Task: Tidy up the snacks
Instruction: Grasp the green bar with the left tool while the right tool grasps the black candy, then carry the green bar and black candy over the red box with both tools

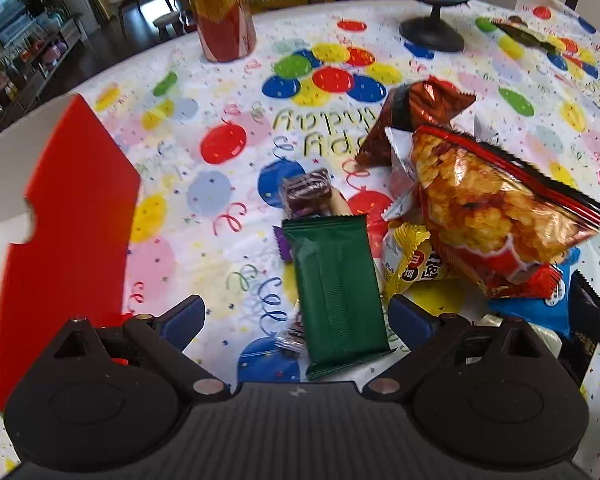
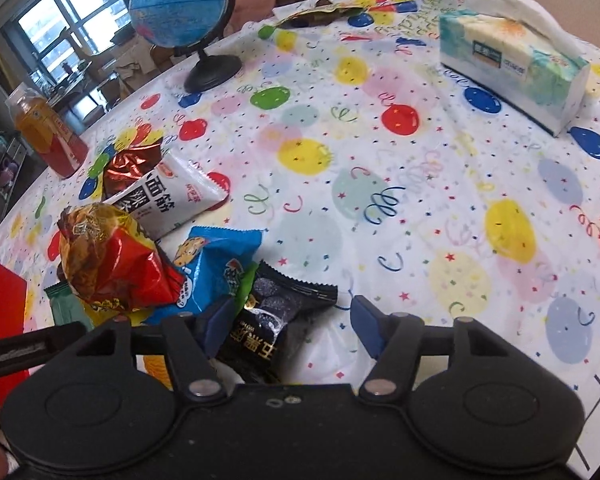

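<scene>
Left wrist view: left gripper (image 1: 294, 318) tilted down over the tabletop (image 1: 228, 128) with its balloon-print cloth, fingers (image 1: 182, 322) spread wide, nothing pressed between them. Green packet (image 1: 336, 288) lying flat between the fingers, closer to the right one, apart from both pads as far as can be seen. Purple-wrapped sweets (image 1: 306, 192) just beyond the green packet's far end. Large chip bag (image 1: 496, 208) ahead and to the right of the fingers, propped on top of a yellow packet (image 1: 414, 260) and a blue packet (image 1: 540, 304). Dark red foil bag (image 1: 412, 116) further ahead on the right. Red box flap (image 1: 68, 220) to the left of the left finger. Drink bottle (image 1: 224, 8) and globe stand (image 1: 432, 32) far ahead.

Right wrist view: right gripper (image 2: 288, 320) pointing down at the snack pile, fingers (image 2: 364, 328) about half apart. Black packet (image 2: 276, 312) between the fingers, up against the left pad, clear gap to the right pad; not clamped. Blue packet (image 2: 212, 264) just beyond the left finger, red chip bag (image 2: 112, 260) further left of it, white packet (image 2: 172, 196) ahead on the left. Tissue box (image 2: 512, 68) far ahead to the right, well apart from the pile. Globe (image 2: 176, 4) and drink bottle (image 2: 48, 136) far ahead to the left.
</scene>
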Demonstrator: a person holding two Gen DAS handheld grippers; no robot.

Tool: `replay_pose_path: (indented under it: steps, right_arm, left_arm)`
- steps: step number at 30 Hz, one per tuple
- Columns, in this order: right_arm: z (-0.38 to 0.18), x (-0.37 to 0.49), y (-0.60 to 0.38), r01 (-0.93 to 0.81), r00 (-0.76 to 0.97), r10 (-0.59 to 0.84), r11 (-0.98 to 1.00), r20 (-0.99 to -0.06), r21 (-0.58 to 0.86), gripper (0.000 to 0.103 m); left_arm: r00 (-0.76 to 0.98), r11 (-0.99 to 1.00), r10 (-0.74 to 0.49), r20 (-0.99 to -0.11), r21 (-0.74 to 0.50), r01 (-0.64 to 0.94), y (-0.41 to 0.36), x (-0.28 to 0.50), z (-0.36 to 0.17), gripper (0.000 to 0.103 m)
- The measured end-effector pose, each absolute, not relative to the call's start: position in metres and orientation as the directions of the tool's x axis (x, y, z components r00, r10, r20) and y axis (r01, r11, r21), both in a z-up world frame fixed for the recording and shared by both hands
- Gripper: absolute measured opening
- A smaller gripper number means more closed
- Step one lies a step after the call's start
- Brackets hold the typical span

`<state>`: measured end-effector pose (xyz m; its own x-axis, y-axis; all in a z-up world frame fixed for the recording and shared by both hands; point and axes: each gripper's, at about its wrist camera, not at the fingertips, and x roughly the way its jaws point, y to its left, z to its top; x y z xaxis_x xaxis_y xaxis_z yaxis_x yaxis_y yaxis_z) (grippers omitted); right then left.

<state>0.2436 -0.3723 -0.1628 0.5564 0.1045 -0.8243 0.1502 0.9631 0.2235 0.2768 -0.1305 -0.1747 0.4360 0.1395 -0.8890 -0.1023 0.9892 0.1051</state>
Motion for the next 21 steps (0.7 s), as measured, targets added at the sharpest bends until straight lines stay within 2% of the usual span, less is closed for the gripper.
replay_pose_path:
  steps: [4,8,13,15,16,18,21]
  right_arm:
    - [-0.165,0.247,-0.366,0.121,0.529,0.122,0.969,-0.840,0.217,0.058]
    - [-0.167,0.249,-0.369,0.119,0.524,0.129,0.968,-0.842,0.222,0.048]
    - [-0.166,0.248,-0.372,0.102,0.526,0.153,0.965,-0.837,0.240,0.039]
    - [-0.165,0.247,-0.372,0.094,0.530,0.159,0.965,-0.833,0.244,0.034]
    - [-0.164,0.245,-0.373,0.092,0.532,0.163,0.964,-0.831,0.248,0.033]
    - [-0.162,0.244,-0.376,0.090,0.535,0.170,0.962,-0.827,0.257,0.033]
    - [-0.160,0.240,-0.380,0.090,0.543,0.177,0.960,-0.821,0.266,0.032]
  left_arm:
    - [0.413,0.987,0.153,-0.898,0.121,-0.104,-0.133,0.283,-0.184,0.098]
    - [0.408,0.986,0.156,-0.900,0.119,-0.114,-0.131,0.287,-0.188,0.098]
    - [0.397,0.987,0.129,-0.909,0.078,-0.141,-0.125,0.288,-0.189,0.081]
    - [0.397,0.987,0.118,-0.910,0.062,-0.149,-0.122,0.286,-0.188,0.070]
    - [0.396,0.987,0.111,-0.912,0.055,-0.152,-0.121,0.286,-0.187,0.067]
    - [0.391,0.987,0.101,-0.915,0.043,-0.155,-0.120,0.284,-0.185,0.053]
    - [0.381,0.985,0.102,-0.919,0.041,-0.165,-0.117,0.282,-0.183,0.045]
